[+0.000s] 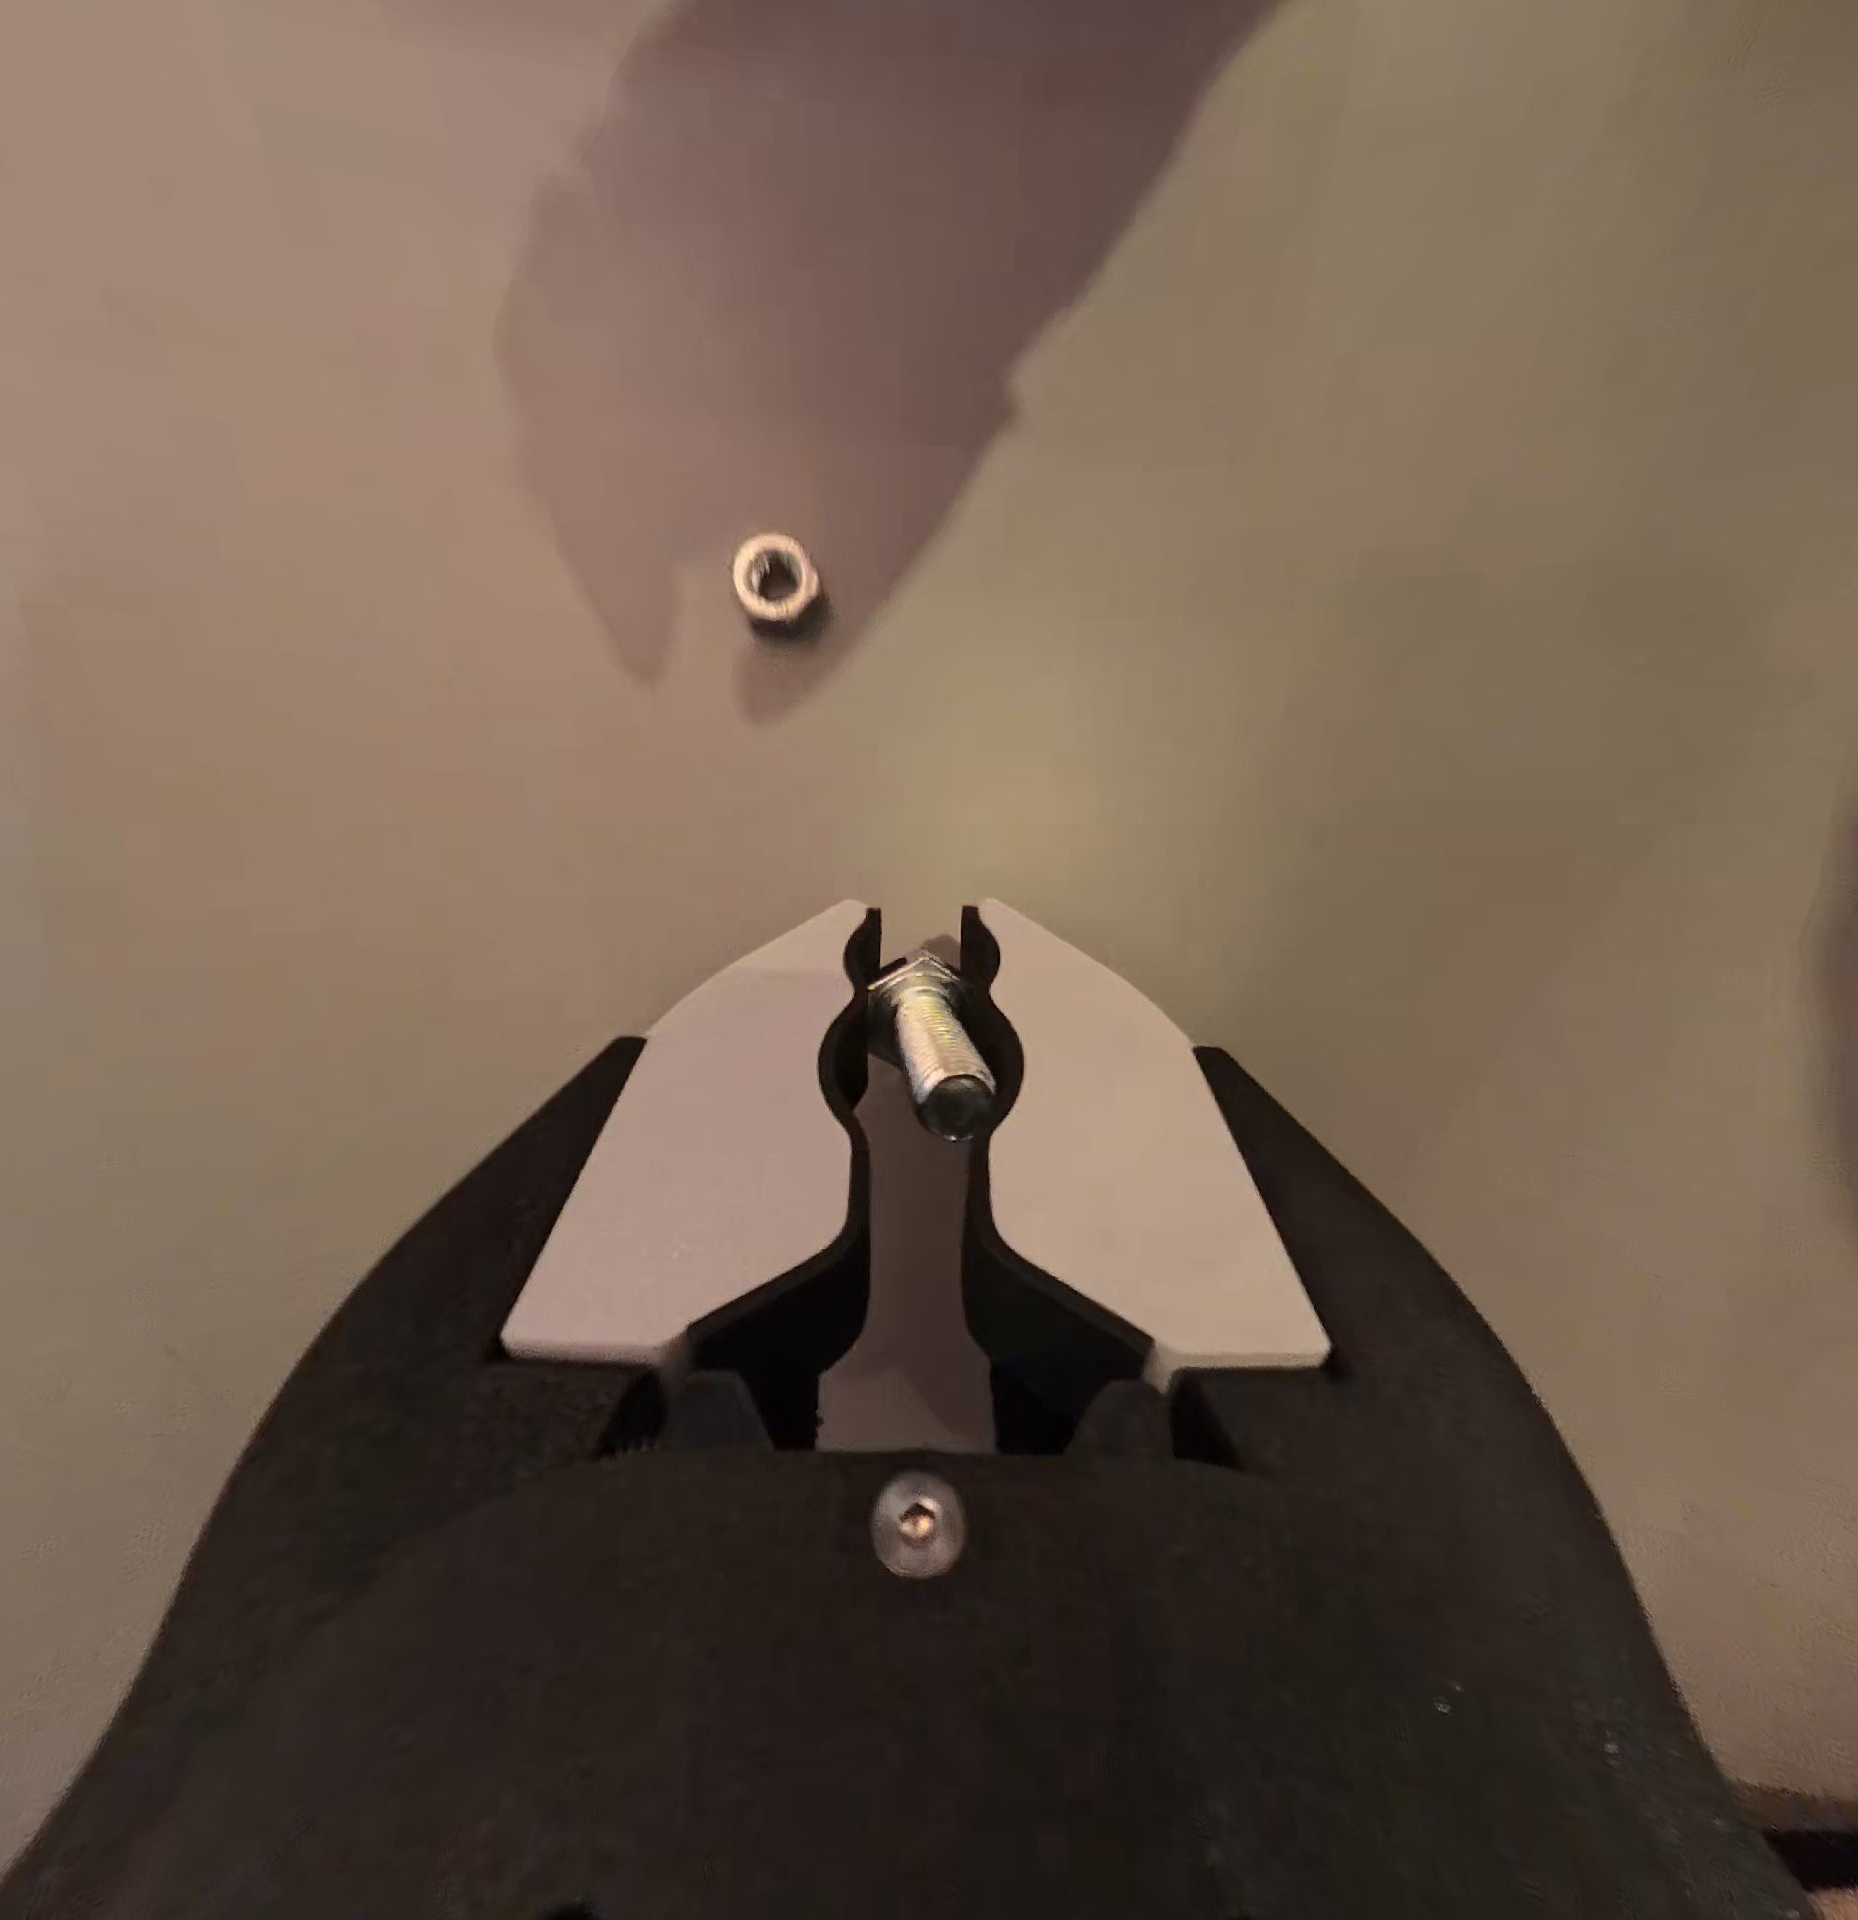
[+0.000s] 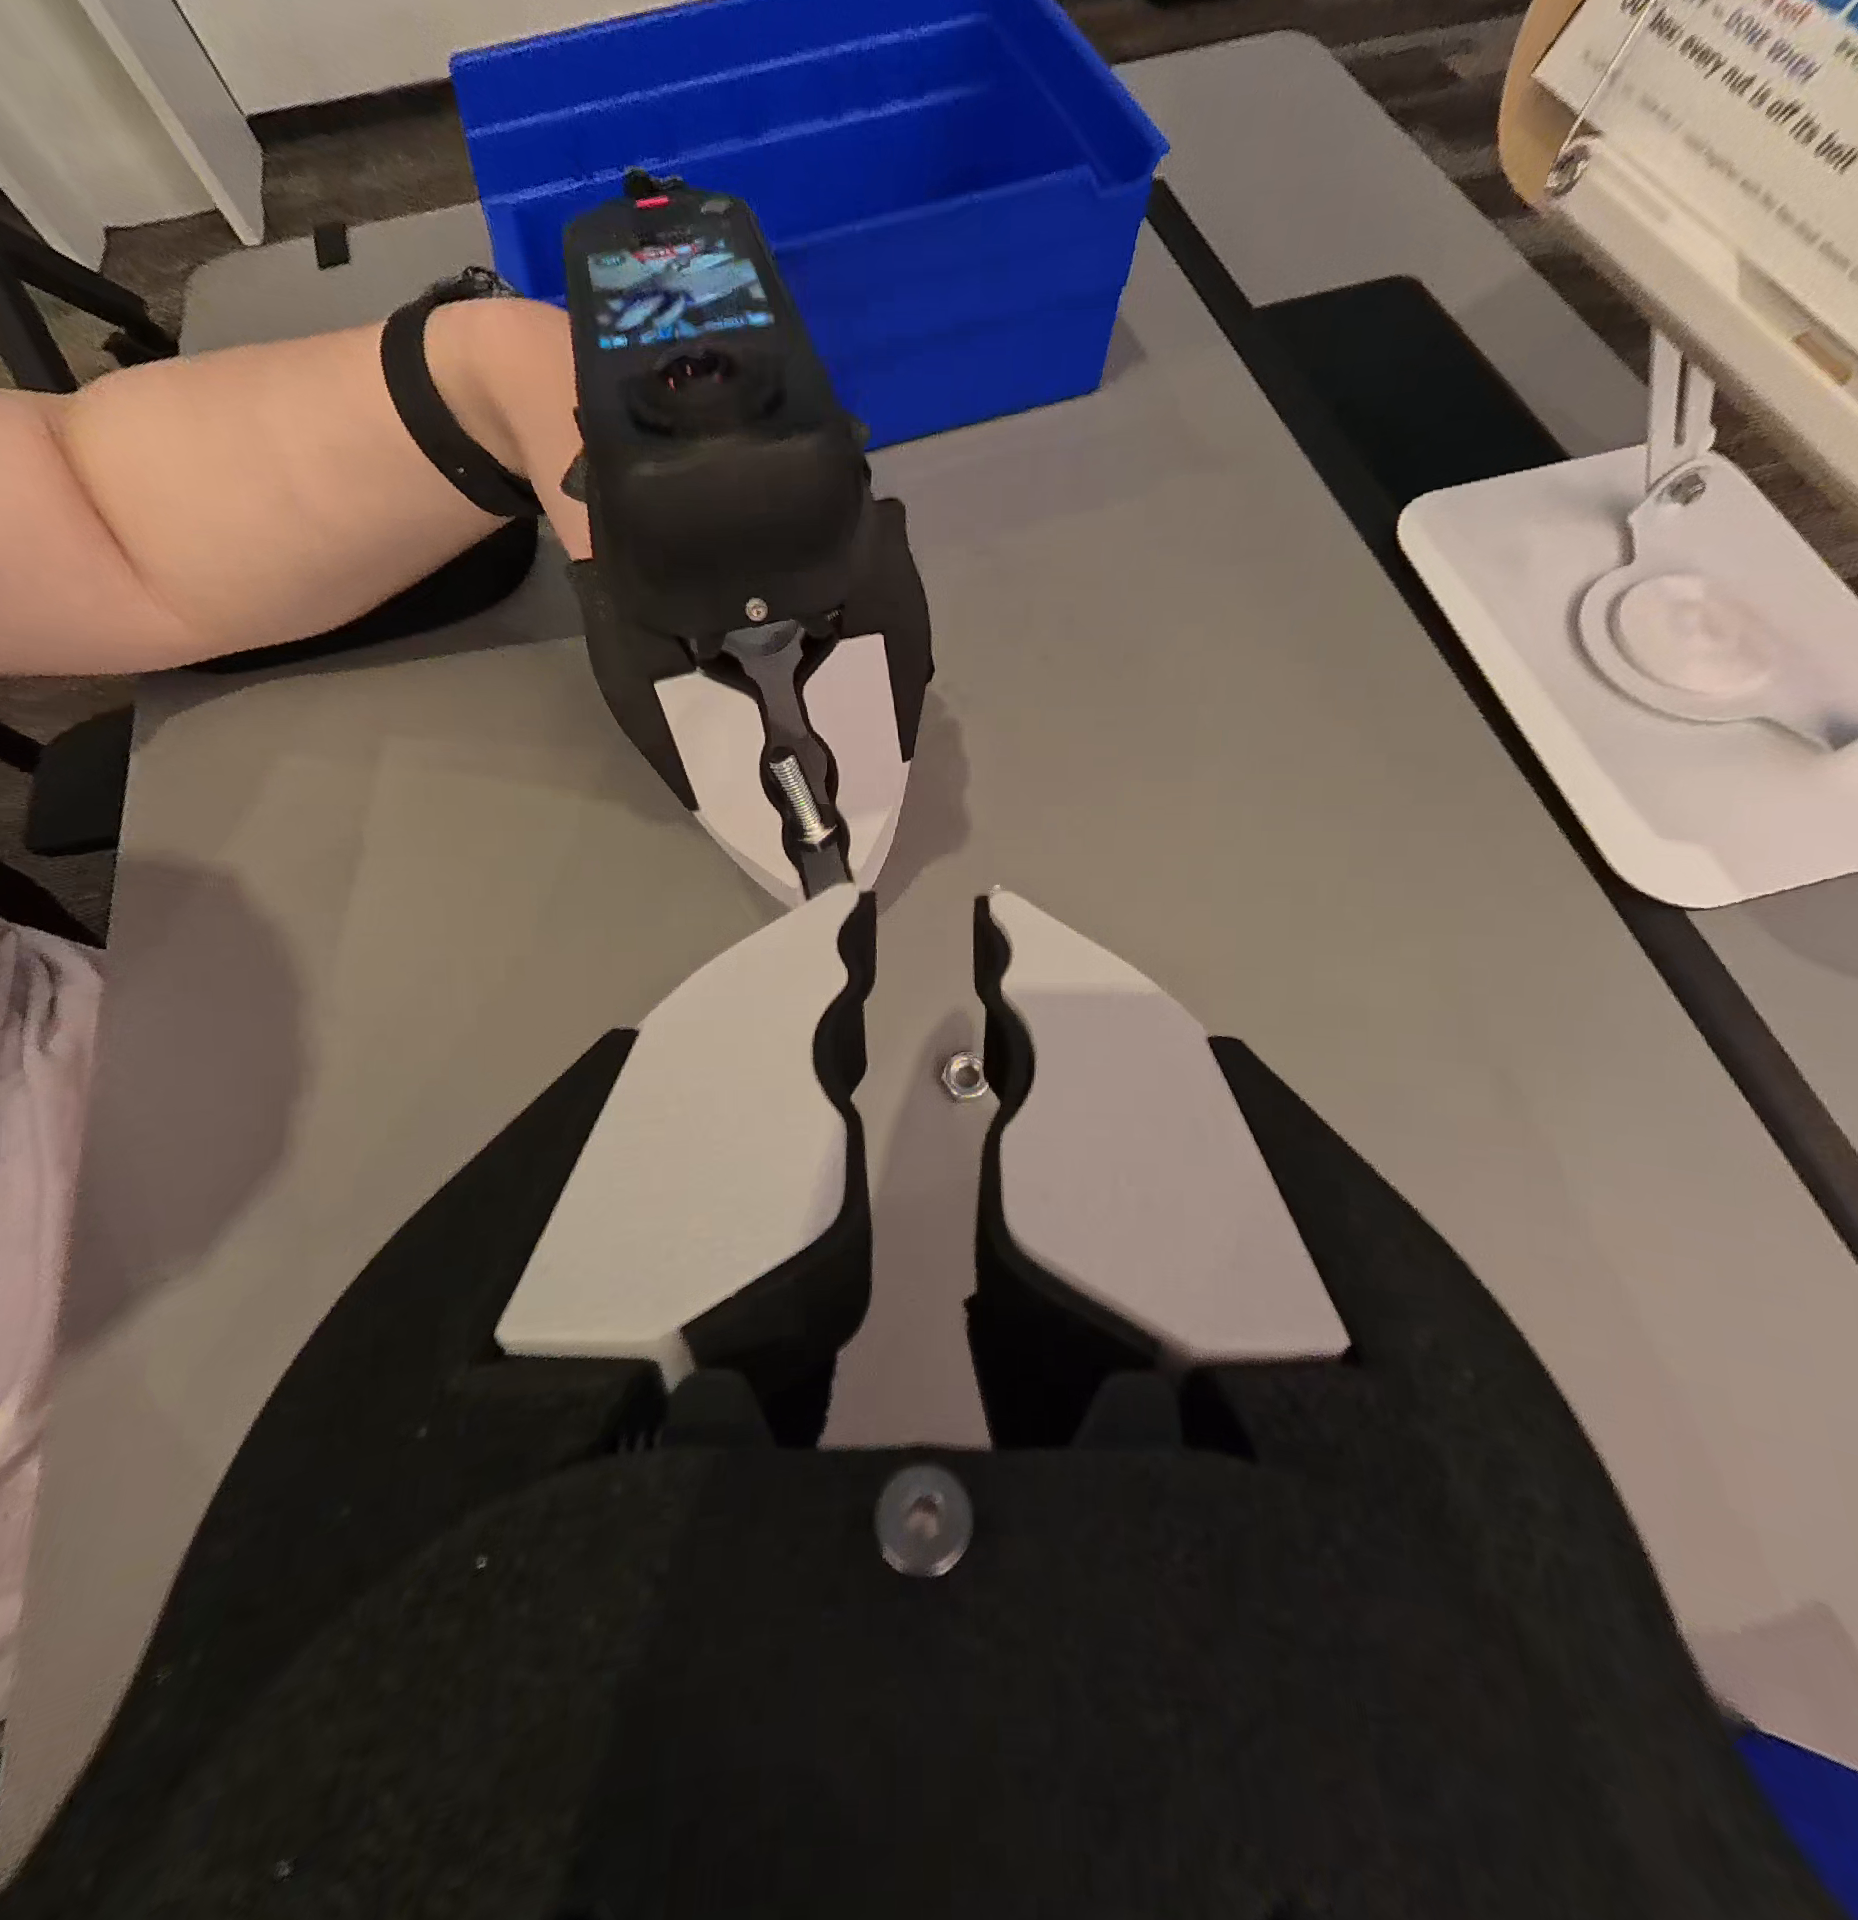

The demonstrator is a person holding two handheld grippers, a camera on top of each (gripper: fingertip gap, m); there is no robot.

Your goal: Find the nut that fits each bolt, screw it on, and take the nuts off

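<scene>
My left gripper (image 1: 920, 920) is clamped on a bolt (image 1: 930, 1039), pinching its hex head near the fingertips, the threaded end pointing back toward my camera. A small nut (image 1: 776, 575) lies flat on the grey table (image 1: 1424, 623) at about eleven o'clock from the tips, well apart. My right gripper (image 2: 925, 904) hangs narrowly parted and holds nothing; the nut shows in the gap beside its right finger. A blue bin (image 2: 904, 208) sits at twelve o'clock behind.
</scene>
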